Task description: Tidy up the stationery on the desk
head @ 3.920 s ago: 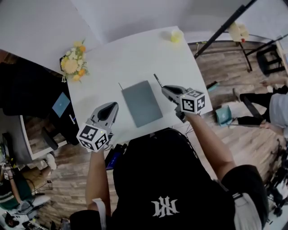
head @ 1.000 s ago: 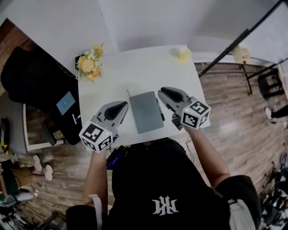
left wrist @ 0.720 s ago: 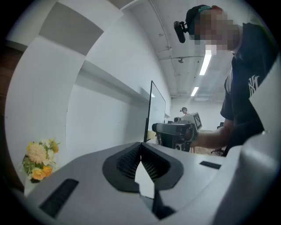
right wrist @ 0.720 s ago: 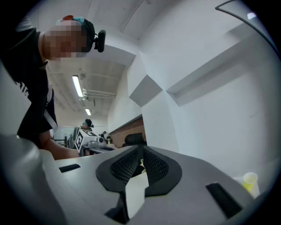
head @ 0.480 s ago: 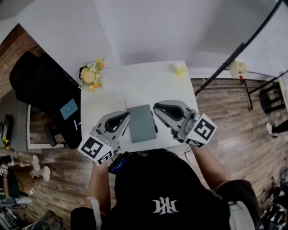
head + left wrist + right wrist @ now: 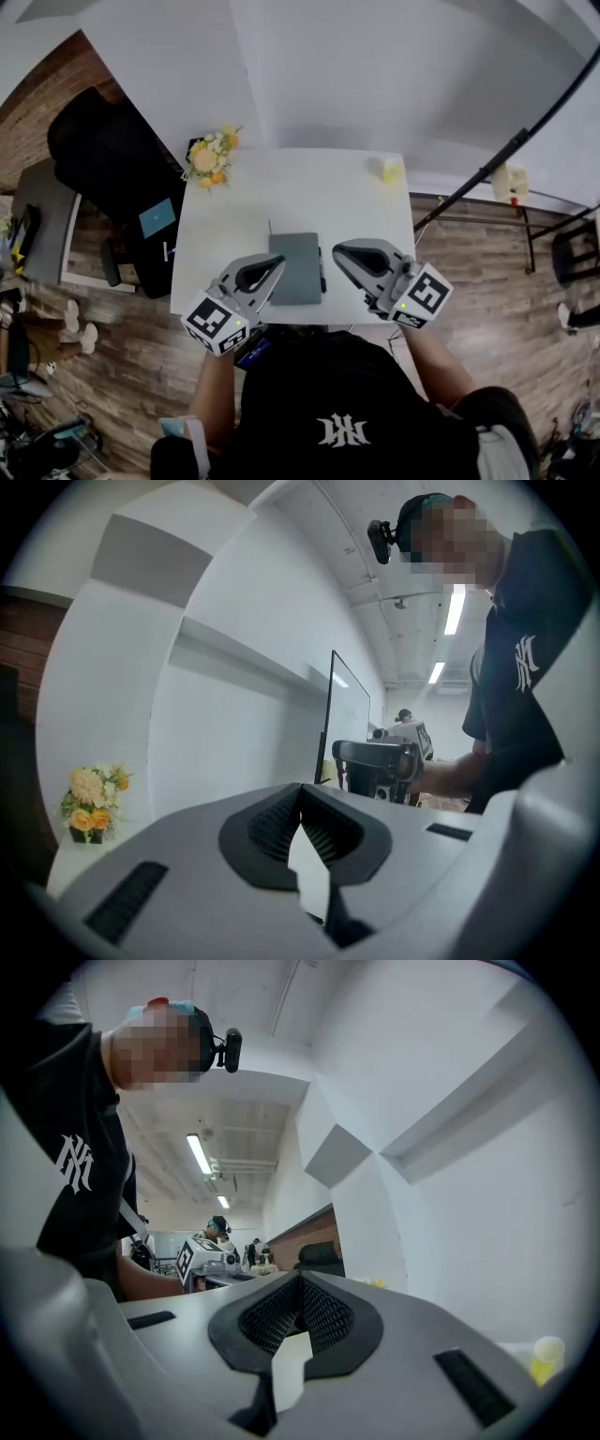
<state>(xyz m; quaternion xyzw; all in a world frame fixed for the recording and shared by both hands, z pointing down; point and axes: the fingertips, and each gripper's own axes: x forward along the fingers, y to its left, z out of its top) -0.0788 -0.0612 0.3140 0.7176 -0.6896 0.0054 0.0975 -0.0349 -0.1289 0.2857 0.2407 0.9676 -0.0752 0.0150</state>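
Observation:
A grey notebook (image 6: 298, 267) lies flat near the front of the white desk (image 6: 309, 192). A black pen (image 6: 321, 264) rests along its right edge, and a thin dark stick (image 6: 270, 228) pokes out at its far left corner. My left gripper (image 6: 279, 262) hovers shut over the notebook's left edge and holds nothing; its tips meet in the left gripper view (image 6: 302, 794). My right gripper (image 6: 337, 249) hangs right of the pen. Its jaws have just been closing and stand shut, with nothing between them (image 6: 300, 1283).
A bunch of yellow flowers (image 6: 210, 157) stands at the desk's far left corner, a small yellow object (image 6: 392, 170) at the far right. A black chair (image 6: 103, 150) is left of the desk. A black stand pole (image 6: 511, 150) slants at the right.
Both grippers have risen off the desk toward the camera, and the desk looks smaller. The pen, near the right gripper's tip in the oldest frame, lies beside the notebook.

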